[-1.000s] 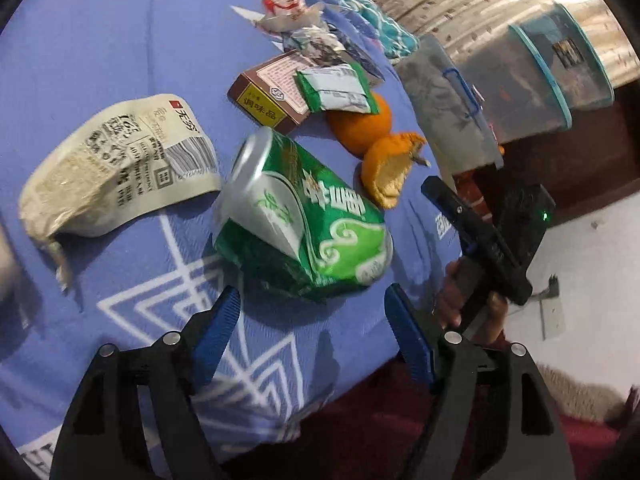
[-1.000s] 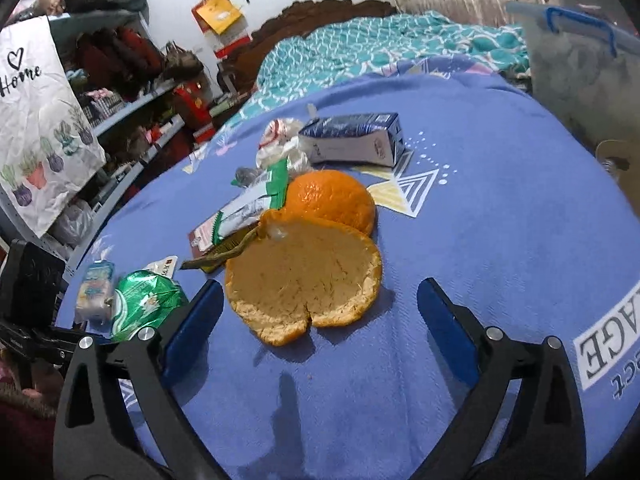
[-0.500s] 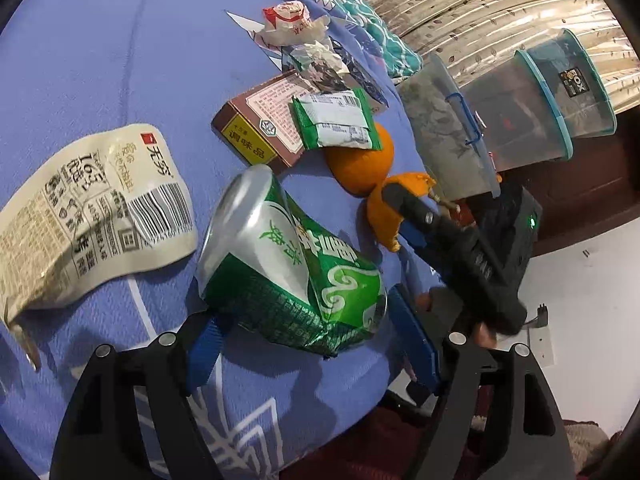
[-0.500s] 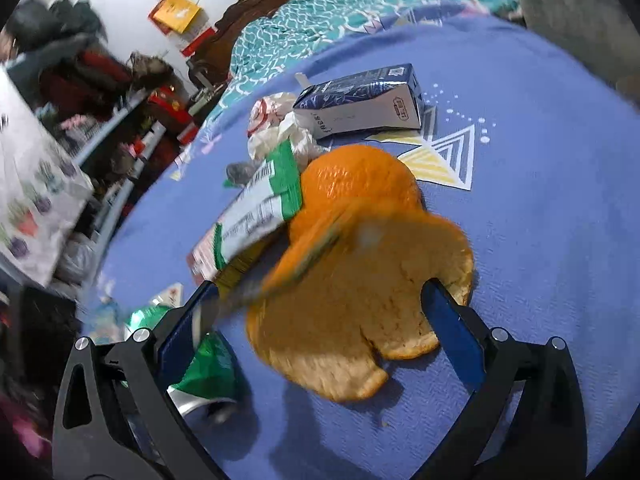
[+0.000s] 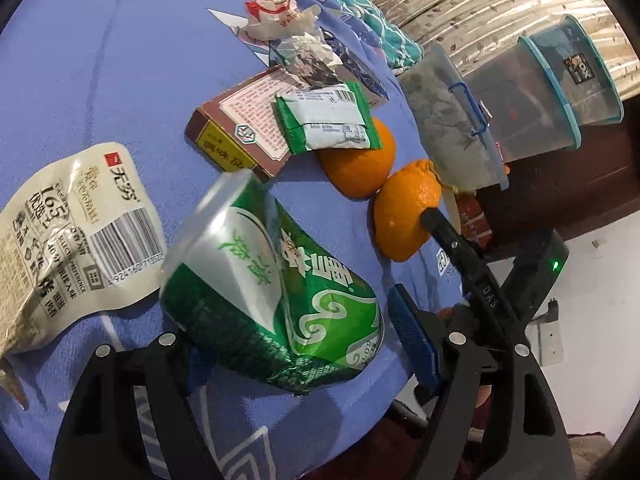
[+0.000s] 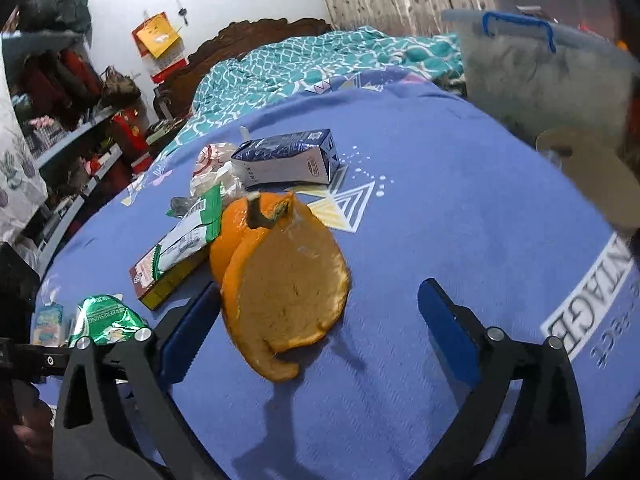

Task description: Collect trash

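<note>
A crushed green can (image 5: pixel 272 292) lies on the blue cloth between the fingers of my left gripper (image 5: pixel 304 344); the jaws are wide and do not clamp it. It also shows at the left edge of the right wrist view (image 6: pixel 106 318). An orange peel (image 6: pixel 286 284) stands tilted on edge between the fingers of my right gripper (image 6: pixel 316 324), leaning toward the left finger; the jaws are open. The peel shows in the left wrist view (image 5: pixel 406 212) beside a whole orange (image 5: pixel 360 160).
A beige snack bag (image 5: pixel 68 236), a brown box (image 5: pixel 244 136), a green-white packet (image 5: pixel 328 124), crumpled wrappers (image 5: pixel 280 16) and a dark blue carton (image 6: pixel 288 160) lie on the cloth. Clear plastic bins (image 5: pixel 500 116) stand off the table's right edge.
My left gripper has moved forward so the can sits between its fingers. The orange peel has tipped up from lying flat onto its edge between my right gripper's fingers.
</note>
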A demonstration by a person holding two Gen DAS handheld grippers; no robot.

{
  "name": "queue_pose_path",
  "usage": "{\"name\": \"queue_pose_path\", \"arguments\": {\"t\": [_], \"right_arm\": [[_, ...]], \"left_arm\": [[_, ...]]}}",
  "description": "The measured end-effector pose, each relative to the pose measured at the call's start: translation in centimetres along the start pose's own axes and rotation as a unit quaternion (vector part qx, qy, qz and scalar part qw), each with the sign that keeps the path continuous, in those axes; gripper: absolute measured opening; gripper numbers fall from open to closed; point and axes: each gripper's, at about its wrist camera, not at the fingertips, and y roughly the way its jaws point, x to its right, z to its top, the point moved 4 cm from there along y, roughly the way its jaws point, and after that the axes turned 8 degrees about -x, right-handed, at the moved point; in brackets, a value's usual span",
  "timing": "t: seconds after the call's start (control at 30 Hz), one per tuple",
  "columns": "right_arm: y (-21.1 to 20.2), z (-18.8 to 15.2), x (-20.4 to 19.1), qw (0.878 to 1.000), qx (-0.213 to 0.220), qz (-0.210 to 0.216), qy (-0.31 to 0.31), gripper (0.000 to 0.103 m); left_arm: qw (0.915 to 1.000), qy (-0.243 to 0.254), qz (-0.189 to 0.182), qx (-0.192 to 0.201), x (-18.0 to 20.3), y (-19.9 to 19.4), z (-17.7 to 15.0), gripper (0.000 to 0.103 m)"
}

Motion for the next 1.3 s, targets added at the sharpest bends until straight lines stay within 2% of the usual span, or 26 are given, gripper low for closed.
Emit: {"name": "queue_pose_path", "arguments": {"t": [0.03,0.2,0.23,0.27,0.3,0.33,0.37,0.4,0.43,0.5,0.6,0.67,0.77,0.83,1.0,1.03,1.07,1.1,1.17,1.3], "right_arm": [[0.2,0.3,-0.1,1.0,-0.003,0.003,-0.003,0.099],[3.4,0.8,0.1,0.992,-0.08,0.096,0.019,0.1],[3.6,0.7,-0.2,0.992,-0.073,0.099,0.018,0.096],[3.8,0.4,-0.7,0.991,-0.079,0.105,0.012,0.086],[3.9,0.4,-1.1,0.99,-0.083,0.114,0.004,0.08],[3.6,0.2,-1.2,0.99,-0.081,0.118,0.002,0.071],[3.1,0.1,-1.2,0.99,-0.073,0.122,0.002,0.057],[2.6,0.1,-1.1,0.99,-0.066,0.126,0.0,0.047],[2.0,0.0,-1.1,0.989,-0.059,0.132,0.0,0.032],[0.8,-0.1,-0.3,0.989,-0.051,0.141,0.01,0.03],[0.1,-0.8,1.3,0.989,-0.046,0.135,0.034,0.026],[-0.6,-0.8,2.7,0.988,-0.035,0.139,0.055,0.017],[-1.5,-0.2,4.9,0.988,-0.011,0.133,0.072,0.011],[-1.2,0.0,5.9,0.99,-0.019,0.12,0.075,0.01],[-1.0,-0.5,6.8,0.982,-0.029,0.166,0.087,0.018],[-1.0,-0.5,6.8,0.981,-0.033,0.174,0.083,0.038],[-1.1,-0.6,6.7,0.98,-0.033,0.176,0.082,0.077],[-1.3,-0.5,6.9,0.981,-0.024,0.174,0.084,0.09],[-2.0,-0.2,6.9,0.982,0.003,0.174,0.078,0.092],[-2.1,-0.1,5.8,0.984,-0.007,0.173,0.033,0.092]], "left_arm": [[1.0,0.001,0.0,-0.001,0.0,0.1,0.0,0.074],[1.0,0.001,0.005,-0.001,0.1,0.1,-0.1,0.073],[1.0,0.001,0.008,-0.001,0.1,0.2,-0.1,0.071],[0.9999,0.002,0.01,0.0,0.0,0.1,-0.1,0.065],[1.0,0.004,0.008,-0.002,0.1,0.2,0.0,0.064],[1.0,0.005,0.001,-0.003,0.3,0.3,0.1,0.055],[0.9999,0.007,-0.012,-0.004,0.7,0.4,0.2,0.048],[0.9999,0.013,-0.004,-0.001,1.1,0.3,0.3,0.048],[0.9997,0.021,0.011,0.007,1.4,0.3,0.4,0.048],[0.9993,0.032,0.017,0.008,2.0,0.5,0.4,0.047],[0.9987,0.05,0.004,0.003,3.2,1.0,0.4,0.047],[0.9968,0.08,0.002,0.002,4.8,1.2,0.4,0.047],[0.994,0.109,0.005,-0.007,6.6,2.1,0.9,0.048],[0.9926,0.118,0.014,-0.023,7.4,3.5,1.6,0.048],[0.989,0.13,0.041,-0.058,8.6,7.2,2.5,0.048],[0.9887,0.129,0.044,-0.062,8.8,7.7,2.6,0.048],[0.9884,0.129,0.047,-0.064,8.8,7.8,2.7,0.048],[0.9879,0.13,0.053,-0.065,8.8,8.1,2.8,0.048],[0.9875,0.13,0.061,-0.065,8.6,7.9,2.9,0.048],[0.988,0.128,0.07,-0.051,8.2,6.2,3.2,0.048]]}}
